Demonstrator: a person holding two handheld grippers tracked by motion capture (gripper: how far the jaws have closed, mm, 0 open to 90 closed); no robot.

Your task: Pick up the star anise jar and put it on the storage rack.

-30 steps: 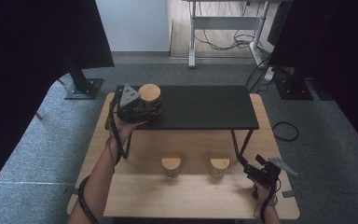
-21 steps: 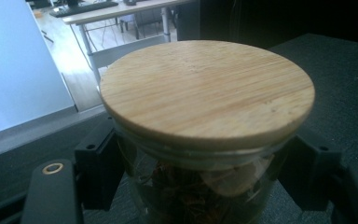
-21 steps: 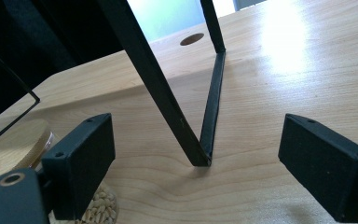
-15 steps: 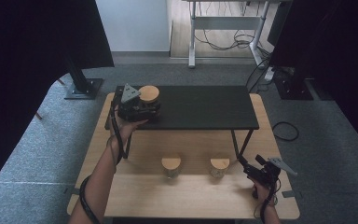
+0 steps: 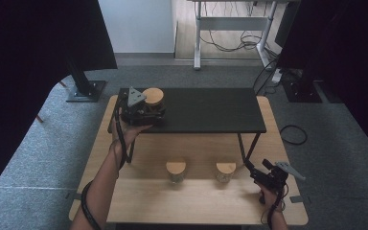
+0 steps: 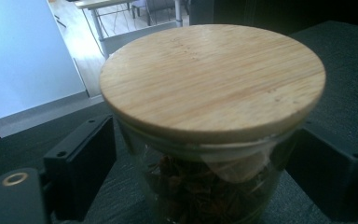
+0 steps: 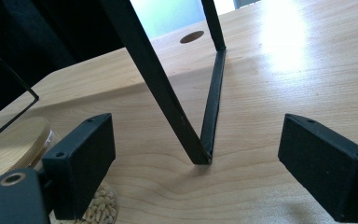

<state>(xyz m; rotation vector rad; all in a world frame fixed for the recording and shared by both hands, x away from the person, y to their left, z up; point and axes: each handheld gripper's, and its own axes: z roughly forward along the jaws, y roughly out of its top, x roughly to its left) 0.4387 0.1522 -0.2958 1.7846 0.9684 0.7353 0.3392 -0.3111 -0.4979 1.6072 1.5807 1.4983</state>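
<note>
In the high view, the left gripper (image 5: 146,109) sits at the left end of the black shelf (image 5: 206,109) that stands on the wooden bench (image 5: 191,201), with a jar (image 5: 153,97) topped by a wooden lid between its fingers. Two more lidded jars rest on the bench in front of the shelf — the middle jar (image 5: 176,170) and the right jar (image 5: 225,171). The right gripper (image 5: 255,172) hovers low near the bench's right front, just beside the right jar and the shelf's leg.

In the left gripper view, the jar (image 6: 212,121) stands on the shelf top between the two fingers (image 6: 86,163); a slim gap shows on each side, so they stand apart, not clamped.

In the right gripper view, the fingers (image 7: 81,163) are spread wide — nothing between them but the shelf's leg (image 7: 200,140) farther off. The grain-filled jar (image 7: 14,140) lies at the left edge.
</note>
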